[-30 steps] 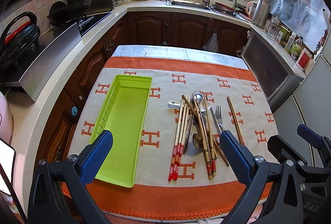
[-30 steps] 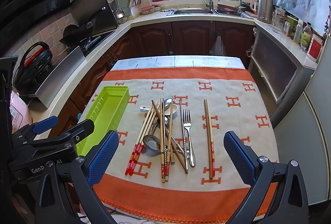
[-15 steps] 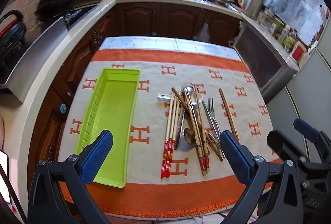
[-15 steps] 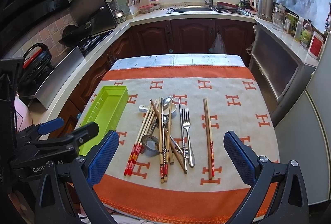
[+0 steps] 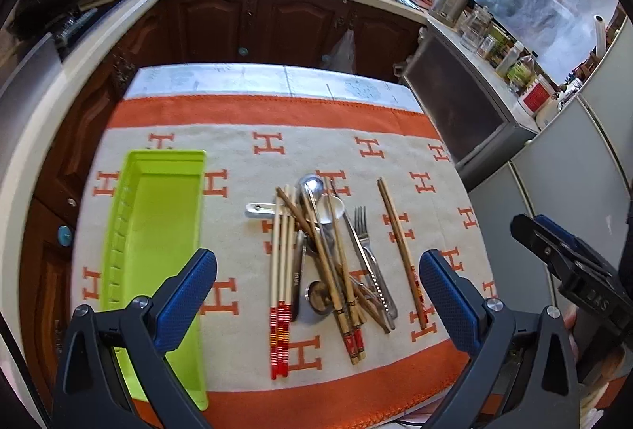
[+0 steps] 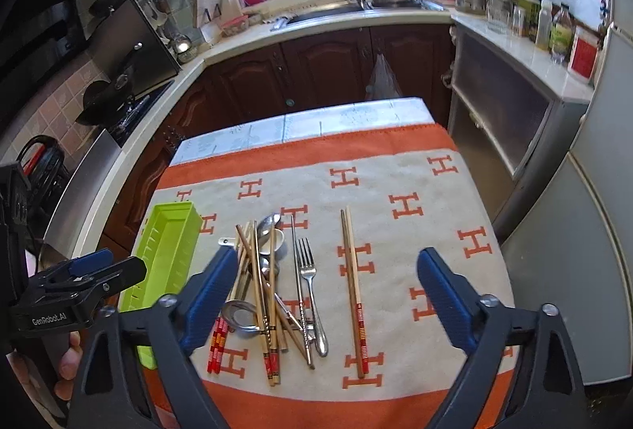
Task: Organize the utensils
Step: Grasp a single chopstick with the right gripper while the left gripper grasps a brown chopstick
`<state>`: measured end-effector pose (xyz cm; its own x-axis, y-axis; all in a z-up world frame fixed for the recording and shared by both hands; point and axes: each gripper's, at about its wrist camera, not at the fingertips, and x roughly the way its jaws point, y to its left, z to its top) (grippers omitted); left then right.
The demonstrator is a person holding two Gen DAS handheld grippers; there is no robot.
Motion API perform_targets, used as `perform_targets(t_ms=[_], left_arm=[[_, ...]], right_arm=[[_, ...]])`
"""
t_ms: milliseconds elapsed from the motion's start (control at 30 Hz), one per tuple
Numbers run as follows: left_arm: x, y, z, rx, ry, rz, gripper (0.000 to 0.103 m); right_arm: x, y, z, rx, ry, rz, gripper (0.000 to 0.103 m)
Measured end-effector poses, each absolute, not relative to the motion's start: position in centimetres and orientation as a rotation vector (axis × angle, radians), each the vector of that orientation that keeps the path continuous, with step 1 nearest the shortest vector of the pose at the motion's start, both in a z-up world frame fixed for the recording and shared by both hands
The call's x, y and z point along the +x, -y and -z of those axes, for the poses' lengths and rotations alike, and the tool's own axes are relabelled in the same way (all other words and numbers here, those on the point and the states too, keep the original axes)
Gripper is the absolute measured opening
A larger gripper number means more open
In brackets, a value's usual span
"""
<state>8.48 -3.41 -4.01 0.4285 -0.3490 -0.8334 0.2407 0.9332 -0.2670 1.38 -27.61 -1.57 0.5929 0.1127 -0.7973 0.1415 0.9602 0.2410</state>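
Note:
A heap of utensils (image 5: 324, 255) lies mid-cloth: red-tipped chopsticks, metal spoons, a fork (image 5: 362, 227) and a knife. One chopstick pair (image 5: 399, 251) lies apart to the right. The lime green tray (image 5: 158, 215) sits empty at the left. My left gripper (image 5: 316, 270) hovers open above the heap, holding nothing. In the right wrist view my right gripper (image 6: 326, 262) hangs over the fork (image 6: 308, 270) and the separate chopstick pair (image 6: 354, 286). Its jaws are closing, with nothing gripped between them. The tray (image 6: 166, 251) lies beyond its left finger.
An orange and beige cloth (image 5: 356, 120) with H marks covers the table. Dark cabinets and a counter with a sink (image 6: 328, 13) wrap the back. A stove (image 6: 126, 104) is at the left, a grey fridge (image 6: 585, 231) at the right.
Both grippers have come nearer the table and tipped downward. The heap has slid left in the right wrist view, and the right gripper's fingers stand slightly closer together.

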Motion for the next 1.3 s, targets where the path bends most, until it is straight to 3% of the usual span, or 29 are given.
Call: perform_targets(t_ms=[133,200,300,367,667,867,1133,1300], left_arm=[[10.7,4.2,7.4,-0.139,-1.152,0.379,0.085],[11.5,4.4,9.7,-0.147,-1.211,0.366,0.066],[12.2,4.5,12.9,-0.16,-1.286,0.344,0.048],[12.4,4.3,14.7,-0.181,-1.331,0.334,0.043],[12.1,4.7,16.6,-0.175,-1.349,0.31,0.043],[12.1,6.3,15.3,-0.153,-1.33,0.343,0.043],[12.3,8.6,14.5,-0.131,-1.323,0.388,0.043],[12.0,10.6,14.2,-0.108,-1.327,0.43,0.043]], right_arm=[[3.9,29.8,4.5,0.36,-1.017,-0.009,0.075],[4.9,30.4,6.3,0.386,-1.055,-0.016,0.069],[6.3,31.2,9.8,0.417,-1.123,-0.02,0.053],[7.2,31.6,12.5,0.436,-1.182,-0.025,0.038],[9.5,31.9,21.1,0.424,-1.352,-0.02,0.023],[10.3,31.0,24.0,0.368,-1.429,-0.037,0.021],[10.7,28.2,24.2,0.207,-1.432,-0.028,0.02],[11.0,27.4,24.5,0.122,-1.406,0.002,0.006]])
